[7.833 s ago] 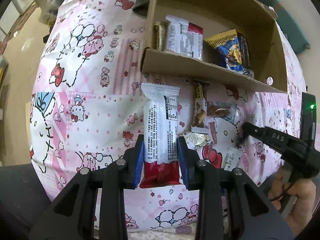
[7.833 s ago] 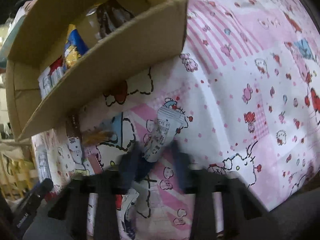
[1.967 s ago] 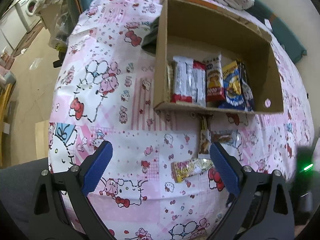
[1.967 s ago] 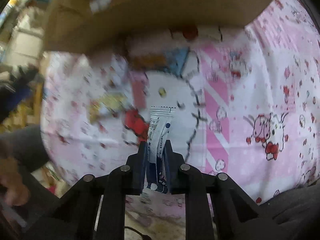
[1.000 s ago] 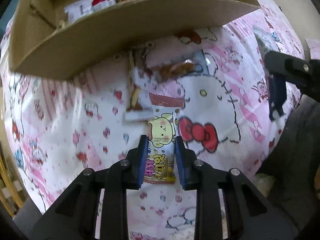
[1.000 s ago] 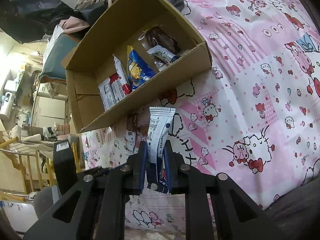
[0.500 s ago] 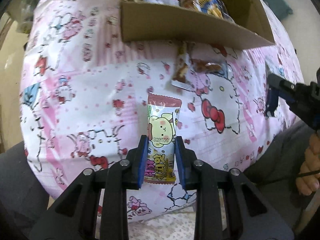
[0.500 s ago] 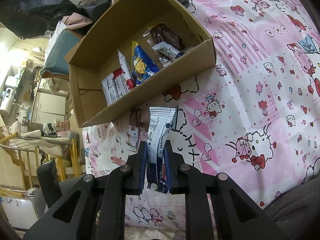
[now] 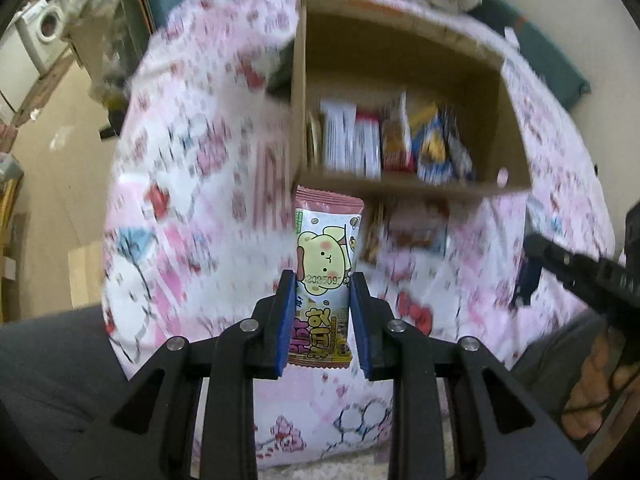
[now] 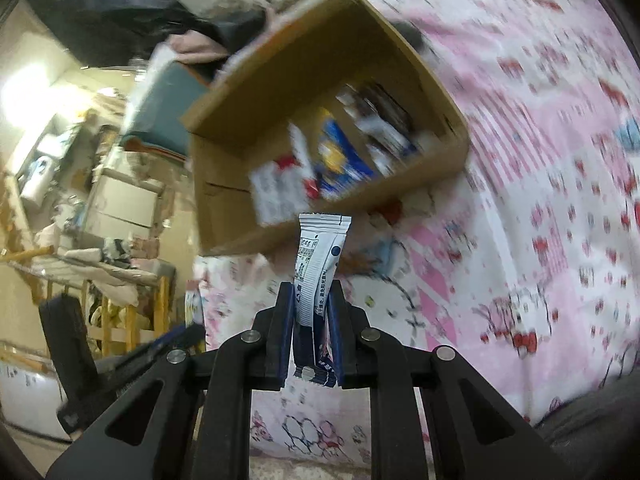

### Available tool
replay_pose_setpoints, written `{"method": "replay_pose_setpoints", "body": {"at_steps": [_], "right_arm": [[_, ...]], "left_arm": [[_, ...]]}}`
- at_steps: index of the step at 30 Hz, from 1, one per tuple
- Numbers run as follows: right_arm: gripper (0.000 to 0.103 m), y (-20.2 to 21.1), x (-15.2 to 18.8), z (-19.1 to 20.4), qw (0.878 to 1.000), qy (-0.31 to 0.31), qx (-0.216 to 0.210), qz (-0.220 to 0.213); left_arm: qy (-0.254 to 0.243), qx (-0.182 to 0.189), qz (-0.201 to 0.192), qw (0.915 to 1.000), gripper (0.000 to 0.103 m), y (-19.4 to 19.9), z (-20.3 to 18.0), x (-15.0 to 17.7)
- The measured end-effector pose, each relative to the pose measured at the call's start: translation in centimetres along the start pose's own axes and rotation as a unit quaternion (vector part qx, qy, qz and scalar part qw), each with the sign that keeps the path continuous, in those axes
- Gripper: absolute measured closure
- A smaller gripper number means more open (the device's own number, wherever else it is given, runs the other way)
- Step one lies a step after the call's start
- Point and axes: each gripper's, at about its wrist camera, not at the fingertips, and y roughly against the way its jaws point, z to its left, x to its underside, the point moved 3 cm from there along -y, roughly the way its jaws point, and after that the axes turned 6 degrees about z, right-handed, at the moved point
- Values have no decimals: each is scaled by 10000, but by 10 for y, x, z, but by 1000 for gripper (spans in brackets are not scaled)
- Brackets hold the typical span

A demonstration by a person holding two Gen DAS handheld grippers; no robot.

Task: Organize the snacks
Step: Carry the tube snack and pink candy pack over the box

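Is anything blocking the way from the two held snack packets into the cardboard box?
Nothing visible does. The left gripper holds the yellow puppy packet and the right gripper the white-and-blue packet, both in front of the cardboard box. Only its near wall lies between; the top is open.

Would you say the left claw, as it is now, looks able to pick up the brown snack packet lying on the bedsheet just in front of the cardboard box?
Probably not yet: the left claw is shut on the puppy snack packet, so it has no free grip. The brown snack packet itself lies uncovered before the cardboard box.
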Motion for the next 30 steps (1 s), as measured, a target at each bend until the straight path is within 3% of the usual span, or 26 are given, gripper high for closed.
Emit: {"method": "replay_pose_setpoints", "body": {"at_steps": [8,12,20,30], "right_arm": [[86,27,-35,17,9961,414,-379,-688],[86,32,-57,12,9936,367,-547,-920],[86,27,-103,5,9919,410,-372,-1146],[86,4,-134,-6,9937,354,-213,-1046]], "left_arm": [[-130,38,-708,9974,80,27,-21,-64],[-178,98,-834,9963,80,29,-25,-86],[-248,78,-862,9959,80,15,-39,-120],[-311,29,-777,9965,80,-21,-55,-149]]}}
